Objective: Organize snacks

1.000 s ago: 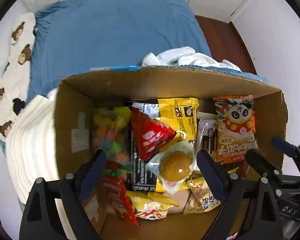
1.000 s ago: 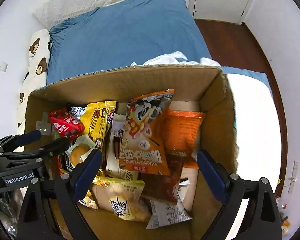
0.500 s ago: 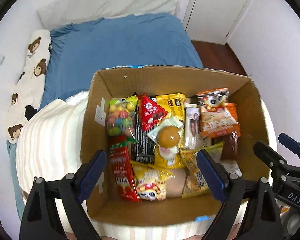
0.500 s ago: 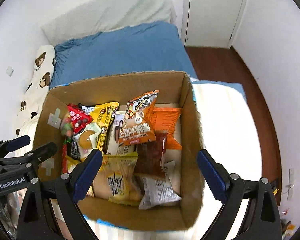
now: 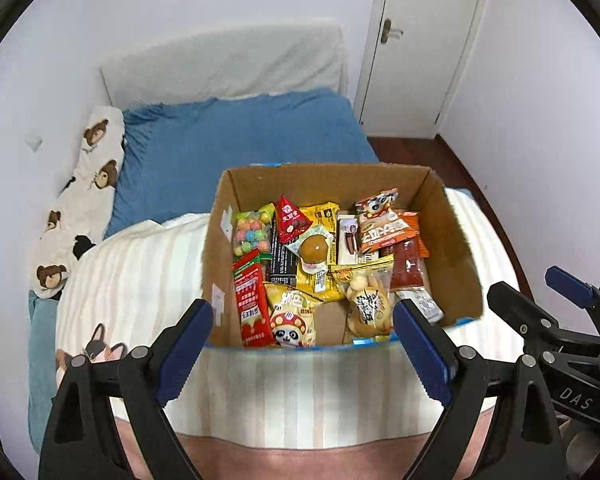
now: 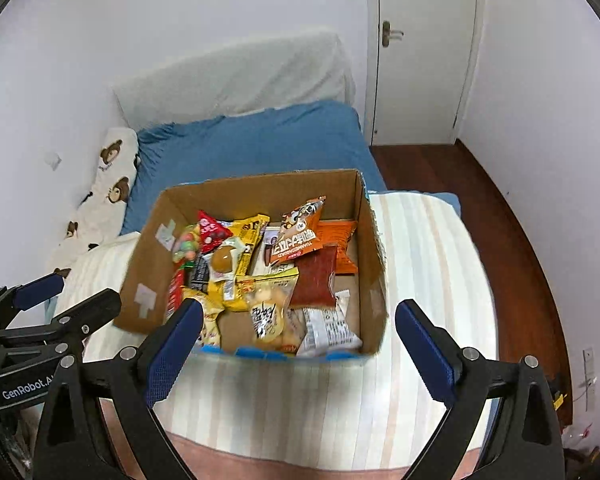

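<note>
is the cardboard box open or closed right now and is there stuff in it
Open and mostly full. The cardboard box has no lid or flaps over its top, and snack packets cover most of its floor.

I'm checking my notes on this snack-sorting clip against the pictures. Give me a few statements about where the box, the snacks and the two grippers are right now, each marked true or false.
1. The cardboard box sits on a striped blanket. True.
2. The left gripper is shut on a snack. False: it is open and empty, short of the box.
3. A red triangular packet lies inside the box. True.
4. The right gripper is reaching inside the box. False: it is open, outside the near edge.
5. The door behind the bed stands open. False: it is closed.
</note>
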`<state>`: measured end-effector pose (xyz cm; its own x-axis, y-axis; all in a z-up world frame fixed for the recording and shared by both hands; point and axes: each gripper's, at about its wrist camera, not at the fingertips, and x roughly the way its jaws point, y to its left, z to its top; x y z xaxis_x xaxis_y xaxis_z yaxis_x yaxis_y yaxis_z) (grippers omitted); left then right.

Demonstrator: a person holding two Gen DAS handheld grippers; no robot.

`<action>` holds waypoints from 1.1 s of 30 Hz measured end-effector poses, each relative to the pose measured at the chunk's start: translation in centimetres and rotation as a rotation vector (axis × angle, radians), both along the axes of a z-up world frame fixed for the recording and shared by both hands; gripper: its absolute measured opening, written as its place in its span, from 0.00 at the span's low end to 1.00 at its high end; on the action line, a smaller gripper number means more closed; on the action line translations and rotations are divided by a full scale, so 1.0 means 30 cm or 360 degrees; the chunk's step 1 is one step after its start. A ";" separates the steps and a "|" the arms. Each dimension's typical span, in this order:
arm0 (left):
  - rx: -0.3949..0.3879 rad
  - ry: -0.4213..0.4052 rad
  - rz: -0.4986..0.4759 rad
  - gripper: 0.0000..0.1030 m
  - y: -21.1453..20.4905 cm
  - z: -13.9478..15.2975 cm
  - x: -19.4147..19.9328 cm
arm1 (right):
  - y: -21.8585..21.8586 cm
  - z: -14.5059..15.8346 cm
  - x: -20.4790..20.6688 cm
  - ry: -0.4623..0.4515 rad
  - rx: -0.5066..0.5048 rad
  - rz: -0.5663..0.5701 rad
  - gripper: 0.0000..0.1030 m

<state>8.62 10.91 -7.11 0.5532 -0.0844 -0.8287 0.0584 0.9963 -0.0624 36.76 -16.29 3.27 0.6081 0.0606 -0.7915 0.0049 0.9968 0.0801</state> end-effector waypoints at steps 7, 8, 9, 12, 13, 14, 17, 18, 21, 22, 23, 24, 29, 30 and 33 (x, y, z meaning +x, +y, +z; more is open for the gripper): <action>0.0044 -0.0177 0.0014 0.90 0.014 0.113 -0.213 | 0.010 0.114 -0.220 -0.0119 0.0027 0.0028 0.96; 0.0049 -0.0195 0.0017 0.90 0.014 0.126 -0.239 | 0.009 0.131 -0.253 -0.0138 0.0027 0.0029 0.96; 0.0055 -0.0212 0.0019 0.90 0.013 0.141 -0.275 | 0.009 0.152 -0.295 -0.0161 0.0032 0.0032 0.96; 0.0043 -0.0245 0.0033 0.90 0.017 0.170 -0.351 | 0.010 0.199 -0.389 -0.0218 0.0019 0.0035 0.96; 0.0037 -0.0256 0.0034 0.90 0.018 0.178 -0.378 | 0.010 0.210 -0.413 -0.0231 0.0013 0.0035 0.96; 0.0037 -0.0265 0.0034 0.90 0.020 0.184 -0.401 | 0.010 0.221 -0.443 -0.0243 0.0011 0.0034 0.96; 0.0065 -0.0282 0.0035 0.90 0.015 0.196 -0.470 | 0.010 0.247 -0.519 -0.0283 -0.0023 0.0018 0.96; 0.0074 -0.0292 0.0040 0.90 0.014 0.204 -0.497 | 0.010 0.253 -0.546 -0.0288 -0.0023 0.0016 0.96; 0.0097 -0.0340 0.0060 0.90 0.015 0.227 -0.557 | 0.005 0.274 -0.605 -0.0316 -0.0031 0.0007 0.96; 0.0103 -0.0357 0.0067 0.90 0.016 0.236 -0.579 | 0.003 0.282 -0.617 -0.0323 -0.0033 0.0006 0.96; 0.0103 -0.0367 0.0070 0.90 0.017 0.243 -0.590 | -0.001 0.290 -0.634 -0.0330 -0.0024 0.0005 0.96; 0.0101 -0.0380 0.0075 0.90 0.020 0.252 -0.606 | -0.002 0.297 -0.653 -0.0336 -0.0017 0.0003 0.96; 0.0083 -0.0404 0.0099 0.90 0.034 0.280 -0.643 | -0.006 0.328 -0.719 -0.0363 -0.0011 0.0012 0.96; 0.0084 -0.0405 0.0102 0.90 0.036 0.283 -0.646 | -0.008 0.333 -0.728 -0.0371 -0.0009 0.0012 0.96; 0.0076 -0.0405 0.0105 0.90 0.041 0.283 -0.651 | -0.006 0.343 -0.745 -0.0381 -0.0013 0.0018 0.96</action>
